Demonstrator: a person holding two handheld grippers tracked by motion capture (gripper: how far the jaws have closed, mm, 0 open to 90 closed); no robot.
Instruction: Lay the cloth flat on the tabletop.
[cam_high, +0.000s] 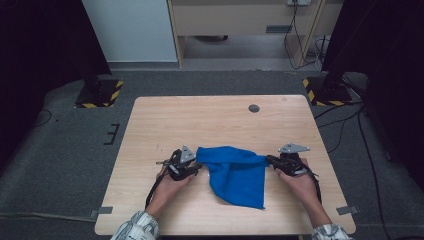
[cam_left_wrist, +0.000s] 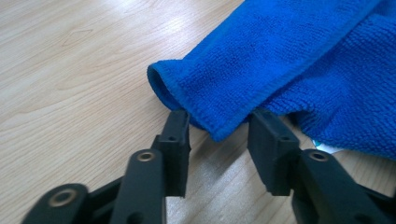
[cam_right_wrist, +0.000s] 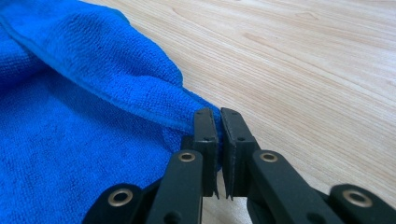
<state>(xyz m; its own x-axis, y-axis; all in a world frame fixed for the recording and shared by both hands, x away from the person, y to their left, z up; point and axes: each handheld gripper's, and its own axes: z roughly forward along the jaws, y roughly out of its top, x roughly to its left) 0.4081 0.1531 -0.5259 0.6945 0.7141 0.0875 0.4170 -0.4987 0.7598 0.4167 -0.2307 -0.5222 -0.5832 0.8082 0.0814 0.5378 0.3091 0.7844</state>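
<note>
A blue microfibre cloth (cam_high: 235, 175) lies folded and rumpled on the near half of the wooden table (cam_high: 200, 120). My left gripper (cam_high: 199, 168) is at the cloth's left corner. In the left gripper view that hemmed corner (cam_left_wrist: 210, 116) hangs between the jaws of the left gripper (cam_left_wrist: 219, 133), which stand apart without pressing it. My right gripper (cam_high: 269, 160) holds the cloth's right corner. In the right gripper view the right gripper (cam_right_wrist: 219, 123) is shut on a pinch of the blue cloth (cam_right_wrist: 93, 116), which is drawn taut toward it.
A small dark round hole (cam_high: 254, 108) sits near the table's far edge. Two stand bases with yellow-black stripes (cam_high: 100, 92) (cam_high: 325, 90) rest on the grey floor beyond the table, with cables trailing at the right. Bare wood surrounds the cloth.
</note>
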